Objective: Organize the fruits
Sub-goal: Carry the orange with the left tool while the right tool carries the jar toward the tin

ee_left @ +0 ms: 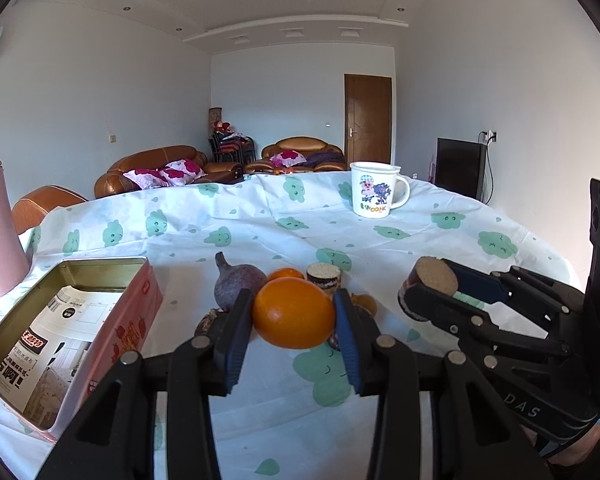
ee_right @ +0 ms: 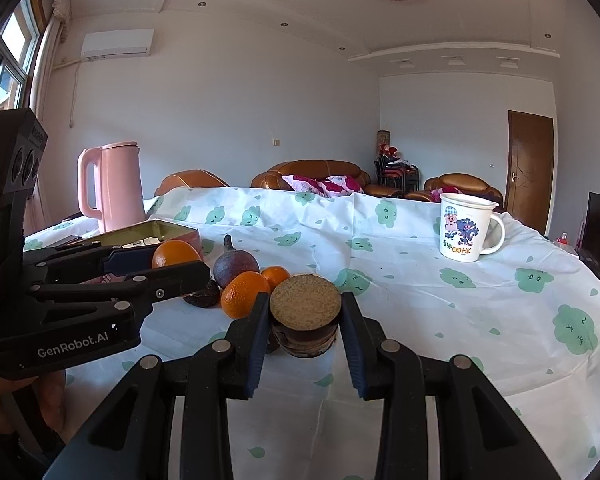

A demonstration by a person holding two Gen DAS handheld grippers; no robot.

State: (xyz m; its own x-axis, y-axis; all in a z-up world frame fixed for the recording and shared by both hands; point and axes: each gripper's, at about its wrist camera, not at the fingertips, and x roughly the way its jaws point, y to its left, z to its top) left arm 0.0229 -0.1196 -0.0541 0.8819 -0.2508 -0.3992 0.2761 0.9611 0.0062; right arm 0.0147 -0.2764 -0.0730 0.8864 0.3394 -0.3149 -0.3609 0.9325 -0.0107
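My left gripper (ee_left: 294,316) is shut on a large orange (ee_left: 294,312) and holds it just above the tablecloth; it also shows in the right wrist view (ee_right: 176,254). My right gripper (ee_right: 305,312) is shut on a brown round fruit piece with a flat tan cut face (ee_right: 305,300); it appears at the right in the left wrist view (ee_left: 436,278). On the cloth behind lie a purple fig-shaped fruit (ee_left: 238,282), a small orange (ee_left: 286,274), another cut brown piece (ee_left: 324,276), and an orange (ee_right: 244,294). An open pink tin box (ee_left: 60,320) stands at the left.
A white cartoon mug (ee_left: 372,194) stands at the far right of the table (ee_left: 420,240). A pink kettle (ee_right: 116,184) stands at the far left behind the tin. Sofas and a door lie beyond the table.
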